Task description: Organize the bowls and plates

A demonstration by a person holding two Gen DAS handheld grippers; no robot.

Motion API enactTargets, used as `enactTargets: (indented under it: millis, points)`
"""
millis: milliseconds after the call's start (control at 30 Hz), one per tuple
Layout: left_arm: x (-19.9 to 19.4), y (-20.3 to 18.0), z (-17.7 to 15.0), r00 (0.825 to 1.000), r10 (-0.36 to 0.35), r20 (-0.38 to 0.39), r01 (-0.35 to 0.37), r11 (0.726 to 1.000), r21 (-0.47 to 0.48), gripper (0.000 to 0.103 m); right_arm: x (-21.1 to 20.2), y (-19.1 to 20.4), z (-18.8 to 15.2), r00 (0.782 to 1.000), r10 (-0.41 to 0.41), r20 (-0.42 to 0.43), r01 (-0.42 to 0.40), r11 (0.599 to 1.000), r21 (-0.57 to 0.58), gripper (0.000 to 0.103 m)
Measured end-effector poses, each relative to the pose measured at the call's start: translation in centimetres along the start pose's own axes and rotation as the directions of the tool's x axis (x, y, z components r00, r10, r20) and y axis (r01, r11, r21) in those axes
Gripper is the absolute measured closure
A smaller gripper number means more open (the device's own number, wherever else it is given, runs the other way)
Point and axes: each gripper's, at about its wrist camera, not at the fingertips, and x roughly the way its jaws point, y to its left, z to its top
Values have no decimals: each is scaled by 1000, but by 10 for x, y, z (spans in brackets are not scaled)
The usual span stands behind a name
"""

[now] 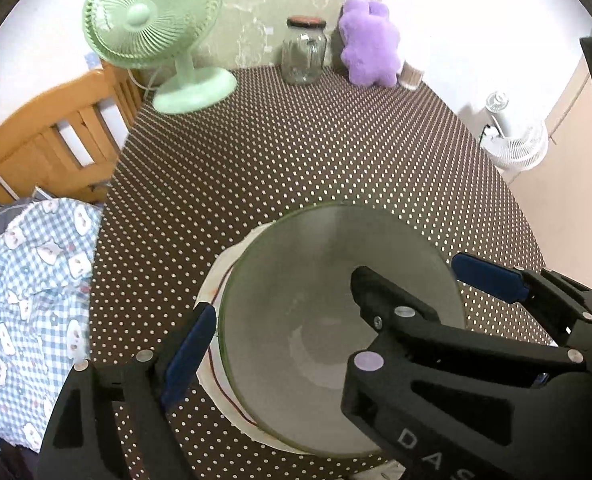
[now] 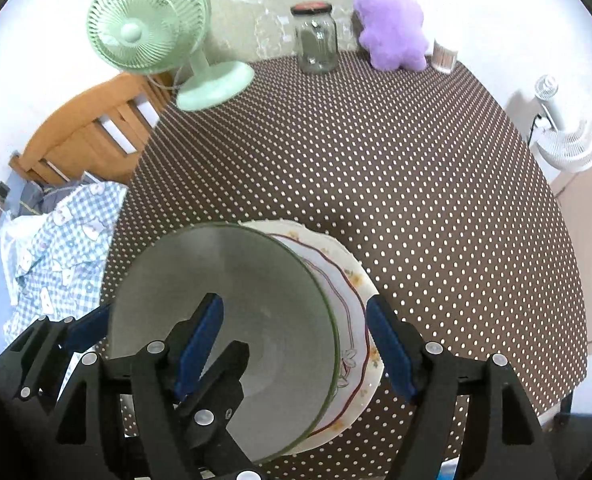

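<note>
A grey-green bowl point(image 1: 296, 264) point(image 2: 235, 272) rests on a white plate point(image 1: 223, 272) point(image 2: 352, 300) with a floral rim, near the front of the brown dotted table point(image 1: 296, 152). Both grippers hang over the bowl, pointing steeply down, with their inner fingers crossed inside it. My left gripper point(image 1: 316, 328) point(image 2: 171, 330) straddles the bowl's left wall, jaws wide, the blue outer pad standing off the rim. My right gripper point(image 2: 293, 304) point(image 1: 410, 270) straddles the right wall, one pad inside the bowl and the other outside the plate's edge, neither pressing. In the left wrist view the right gripper's finger hides my left gripper's right finger.
At the back of the table stand a green desk fan point(image 1: 151, 16), a glass jar point(image 1: 304, 52), a purple plush toy point(image 1: 370, 46) and a small toothpick holder point(image 2: 444, 56). A wooden frame point(image 1: 55, 132) and checked cloth point(image 1: 27, 300) lie left. A white fan point(image 1: 516, 144) stands on the floor, right.
</note>
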Motion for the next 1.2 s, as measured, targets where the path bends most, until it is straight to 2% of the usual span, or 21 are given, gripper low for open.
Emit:
enactTargets:
  millis: [267, 367, 633, 900, 1200]
  points:
    - [-29, -22, -7, 989, 114, 95, -110, 993, -50, 14, -35, -15, -2, 995, 45, 93, -37, 996, -83, 26]
    - [-40, -33, -10, 983, 130, 133, -120, 989, -81, 12, -53, -25, -5, 990, 69, 126, -57, 994, -93, 22]
    - [-67, -55, -30, 950, 228, 215, -196, 968, -156, 11, -103, -61, -26, 965, 77, 252, -46, 991, -126, 21]
    - [-93, -74, -69, 918, 251, 308, -210, 964, -161, 7, -131, -102, -67, 940, 16, 341, 7, 998, -68, 19]
    - [-99, -91, -107, 888, 247, 388, -199, 967, -160, 3, -146, -129, -121, 898, -53, 436, 82, 996, -46, 16]
